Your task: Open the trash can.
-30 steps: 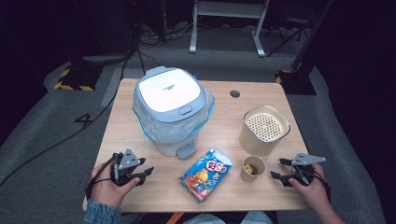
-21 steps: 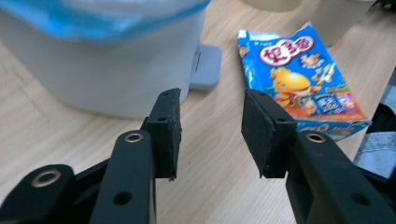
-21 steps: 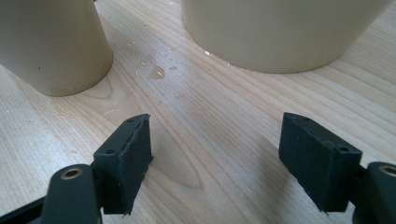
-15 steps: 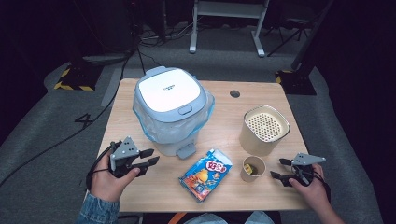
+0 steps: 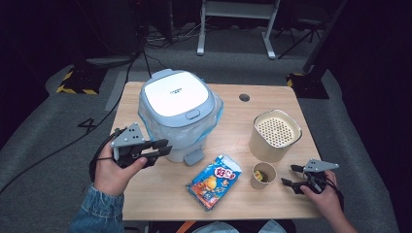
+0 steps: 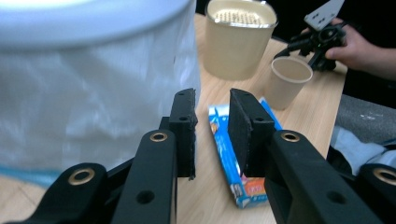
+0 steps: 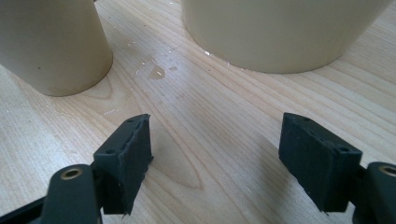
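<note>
Bench point(image 5: 145, 204): light wood, everything carried on it. Far left of centre, the lidded bin point(image 5: 177, 114), white lid shut, clear liner bag bunched round its body. Right of it, the beige canister point(image 5: 274, 133) with a perforated top. Just near of the canister, the paper cup point(image 5: 264, 174), something small seen inside, not identifiable. Near centre, the snack packet point(image 5: 214, 180), lying flat, apart from bin and cup.

Left tongs point(image 5: 163, 148): held off the bench, level, tips pointed at the bin's near-left side. Jaws have just been closing; a narrow gap is left, nothing is between the pads, liner not yet touched as far as can be told.

Right tongs point(image 5: 290, 175): parked low at the near right, jaws spread wide, nothing held, cup just beside the tips.

Step judged in hand: approach to the bin by the left tongs, likely for the liner or the lid latch.

Next move, judged: a short advance to the bin wall is needed, with the narrowed jaws set on a fold of liner or under the lid edge; the bin may need bracing.
</note>
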